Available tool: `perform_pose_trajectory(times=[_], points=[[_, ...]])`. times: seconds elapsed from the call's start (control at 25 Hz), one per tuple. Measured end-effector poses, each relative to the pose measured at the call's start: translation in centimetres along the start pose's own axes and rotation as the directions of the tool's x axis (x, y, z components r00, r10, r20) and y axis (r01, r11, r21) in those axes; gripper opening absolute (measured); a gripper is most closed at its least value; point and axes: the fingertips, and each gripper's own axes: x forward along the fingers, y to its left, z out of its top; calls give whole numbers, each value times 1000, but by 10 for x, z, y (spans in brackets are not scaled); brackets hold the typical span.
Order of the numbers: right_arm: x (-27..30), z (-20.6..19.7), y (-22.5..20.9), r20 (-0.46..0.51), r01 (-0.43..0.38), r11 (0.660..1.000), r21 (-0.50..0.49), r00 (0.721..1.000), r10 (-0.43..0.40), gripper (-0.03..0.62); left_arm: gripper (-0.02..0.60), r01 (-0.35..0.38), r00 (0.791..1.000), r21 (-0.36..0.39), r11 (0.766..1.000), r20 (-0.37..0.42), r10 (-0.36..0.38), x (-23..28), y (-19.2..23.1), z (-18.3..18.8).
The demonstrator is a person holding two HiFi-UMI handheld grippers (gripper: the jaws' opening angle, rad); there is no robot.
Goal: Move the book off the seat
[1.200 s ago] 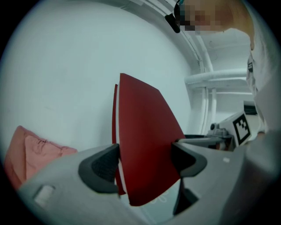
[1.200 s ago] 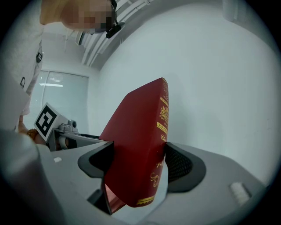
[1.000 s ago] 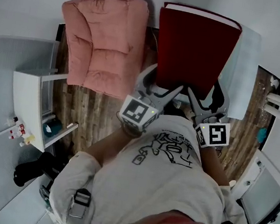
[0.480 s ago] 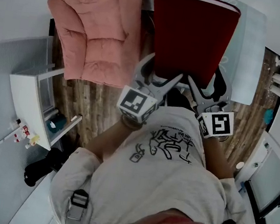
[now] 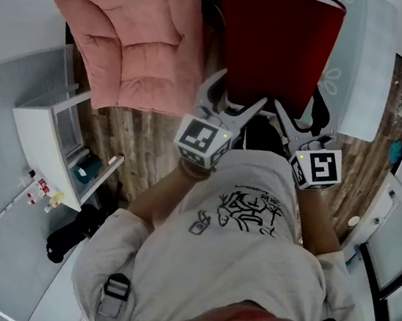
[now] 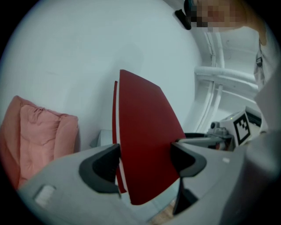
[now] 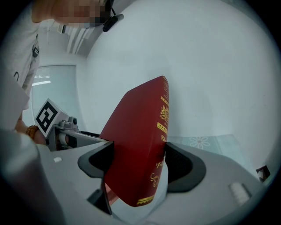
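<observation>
1. Fingers [image 6: 102, 166] of the left gripper [image 6: 145, 160] are spread wide and clamped on the book [image 6: 147, 127]. One pad is on the front cover and the other on the back, right at a near lower corner.
2. Right gripper [image 7: 138, 167], same story: fingers [image 7: 184, 169] wide, pinching the book at its spine end, gold lettering running up between the pads.
3. In the head view, both grippers sit side by side just ahead of the person's shirt [image 5: 232, 257]. Their marker cubes [image 5: 202, 140] face up, and each gripper bites a near corner of the book.
4. The book is up in the air, carried by those two corners alone. Its red cover faces the head camera, and its far edge, showing white pages, points at the white wall [image 6: 79, 52].
5. Down below there's wood floor [image 5: 139, 151], and a white shelf [image 5: 41, 134] stands off to the left, well apart from the book.
6. The pink seat [image 5: 128, 42] lies left of the book, just beside it, and the book is not resting on it.
7. Right of the book and beyond it, there's a pale sheet [image 5: 366, 68] with a flower print.
</observation>
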Motion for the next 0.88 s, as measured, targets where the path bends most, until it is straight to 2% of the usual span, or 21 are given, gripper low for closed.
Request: perform_pose_trajectory(times=[0.48, 0.64, 0.88], points=[[29, -83, -27, -126, 34, 994, 103, 992, -21, 364, 362, 6, 993, -68, 998, -116, -14, 39, 27, -76], [41, -115, -35, -175, 34, 991, 130, 985, -11, 364, 362, 3, 987, -113, 994, -158, -20, 52, 38, -108], [53, -162, -44, -236, 45, 984, 175, 972, -3, 368, 362, -15, 975, -137, 990, -223, -16, 67, 50, -151]])
